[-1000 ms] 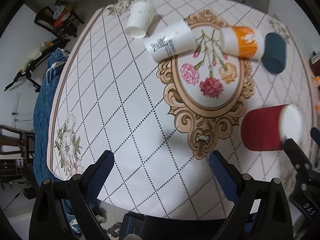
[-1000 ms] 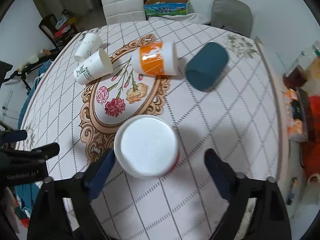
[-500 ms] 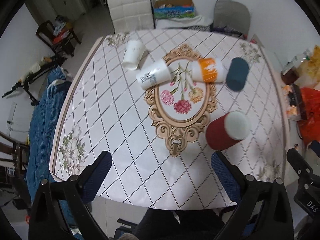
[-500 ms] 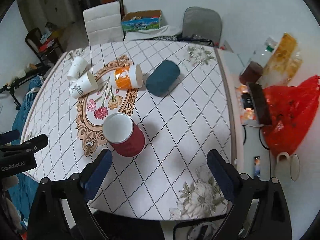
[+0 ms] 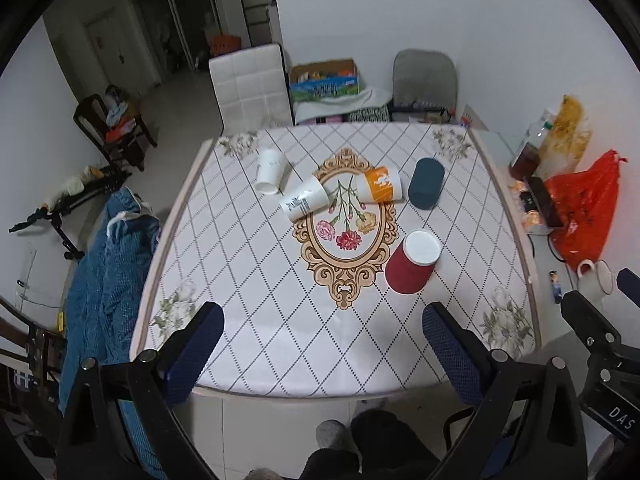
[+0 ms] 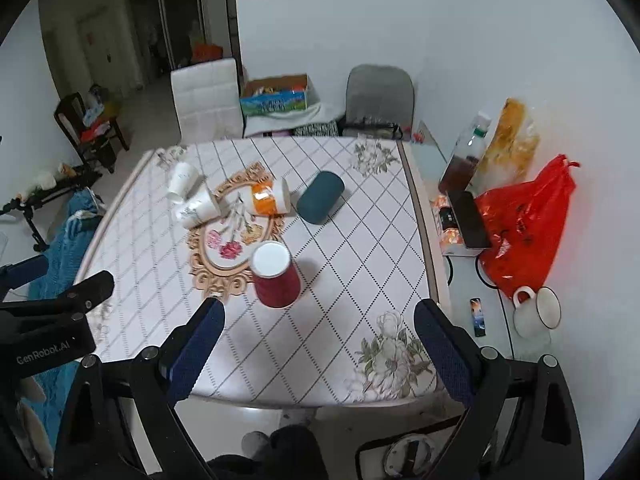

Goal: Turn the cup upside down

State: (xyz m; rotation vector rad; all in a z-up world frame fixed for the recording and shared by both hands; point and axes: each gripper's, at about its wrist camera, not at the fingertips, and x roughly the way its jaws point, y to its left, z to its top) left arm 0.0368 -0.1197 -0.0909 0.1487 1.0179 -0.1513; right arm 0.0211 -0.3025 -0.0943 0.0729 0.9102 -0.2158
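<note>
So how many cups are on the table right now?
5: red cup upside down nearest; teal cup, orange cup, printed white cup and plain white cup lying sideways farther back.

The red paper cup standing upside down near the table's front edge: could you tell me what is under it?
The red paper cup stands mouth-down on the diamond-patterned tablecloth. Only its white base faces up; the inside is covered, so any contents cannot be seen.

The table [image 5: 240, 240] wears a smooth, slightly shiny printed cloth, and the red cup [image 5: 410, 268] at about 4 o'clock from its middle looks like matt paper with a white bottom. The white cups [image 5: 304, 204] near 11 o'clock look like paper too. The gripper fingers [image 6: 196, 340] have rough, bumpy blue pads on black matt plastic, and the red bag [image 6: 524, 224] is thin, shiny plastic.
</note>
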